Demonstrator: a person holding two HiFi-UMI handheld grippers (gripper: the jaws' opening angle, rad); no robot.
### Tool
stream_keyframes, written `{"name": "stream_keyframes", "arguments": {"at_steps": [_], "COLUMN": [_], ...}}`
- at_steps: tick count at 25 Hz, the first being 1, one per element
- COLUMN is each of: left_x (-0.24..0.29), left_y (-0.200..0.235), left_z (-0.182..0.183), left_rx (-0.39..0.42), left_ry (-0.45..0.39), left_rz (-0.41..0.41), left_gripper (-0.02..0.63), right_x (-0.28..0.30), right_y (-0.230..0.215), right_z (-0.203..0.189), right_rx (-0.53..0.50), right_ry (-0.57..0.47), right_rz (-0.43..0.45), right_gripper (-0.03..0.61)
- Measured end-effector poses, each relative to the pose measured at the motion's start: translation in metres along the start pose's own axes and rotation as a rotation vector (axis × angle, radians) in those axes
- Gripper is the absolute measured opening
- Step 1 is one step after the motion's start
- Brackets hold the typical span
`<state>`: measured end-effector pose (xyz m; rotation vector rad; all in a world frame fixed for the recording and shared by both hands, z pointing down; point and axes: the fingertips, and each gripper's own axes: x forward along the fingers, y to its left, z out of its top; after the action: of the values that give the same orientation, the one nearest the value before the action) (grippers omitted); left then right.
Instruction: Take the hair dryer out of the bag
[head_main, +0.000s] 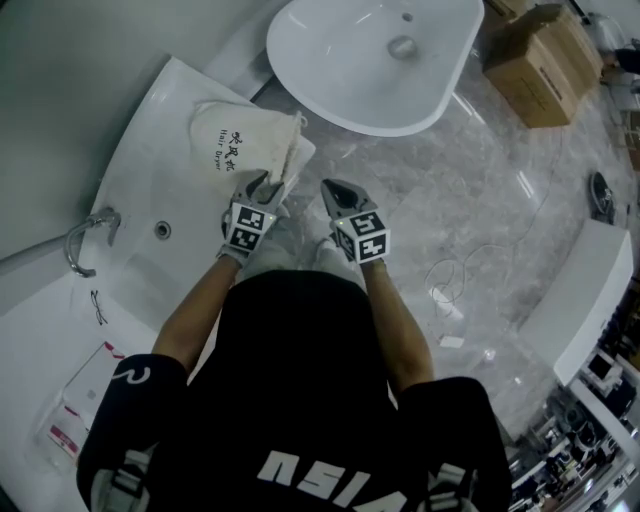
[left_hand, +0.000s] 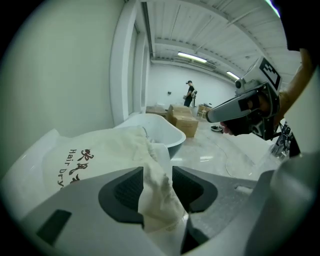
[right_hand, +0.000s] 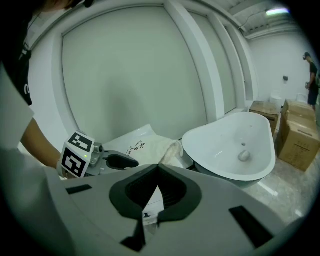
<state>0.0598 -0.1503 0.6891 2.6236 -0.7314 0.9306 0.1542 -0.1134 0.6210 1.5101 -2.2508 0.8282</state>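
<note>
A cream cloth bag (head_main: 232, 143) printed "Hair Dryer" lies on the white washbasin top (head_main: 150, 120). The hair dryer itself does not show. My left gripper (head_main: 268, 186) is at the bag's near right corner. In the left gripper view the bag (left_hand: 95, 150) bulges ahead, and a fold of its cloth (left_hand: 157, 192) stands between the jaws of my left gripper (left_hand: 157, 180), which are apart. My right gripper (head_main: 336, 192) hangs just right of the bag with its jaws together and nothing in them. In the right gripper view the right gripper (right_hand: 158, 168) points past the bag (right_hand: 152, 145).
A faucet (head_main: 84, 240) stands at the washbasin's left. A white freestanding tub (head_main: 372, 60) lies beyond the bag, and a cardboard box (head_main: 540, 60) sits on the marble floor at the back right. A thin white cable (head_main: 462, 272) curls on the floor. A person (left_hand: 190, 95) stands far off.
</note>
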Motion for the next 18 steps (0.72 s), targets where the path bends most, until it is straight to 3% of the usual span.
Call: {"name": "stream_keyframes", "arguments": {"at_steps": [3,8,18], "left_x": [0.009,0.004,-0.041], "left_y": [0.004,0.012,0.029], "left_z": [-0.003,0.003,0.042], "left_rx": [0.012,-0.043,-0.175], "left_ry": [0.049,0.044,-0.172], "left_rz": [0.019,-0.007,-0.09], "left_gripper": [0.163,0.064,0.051], "right_x": [-0.007,-0.011,0.015], "right_y": [-0.005,-0.01,0.013], "right_z": [-0.004,-0.008,0.007], "right_rx": [0.01,0.023,0.009], "right_ry": [0.001,-0.003,-0.02], "right_rz": [-0.021,-0.043,-0.005], "right_gripper": [-0.005,-0.005,-0.005]}}
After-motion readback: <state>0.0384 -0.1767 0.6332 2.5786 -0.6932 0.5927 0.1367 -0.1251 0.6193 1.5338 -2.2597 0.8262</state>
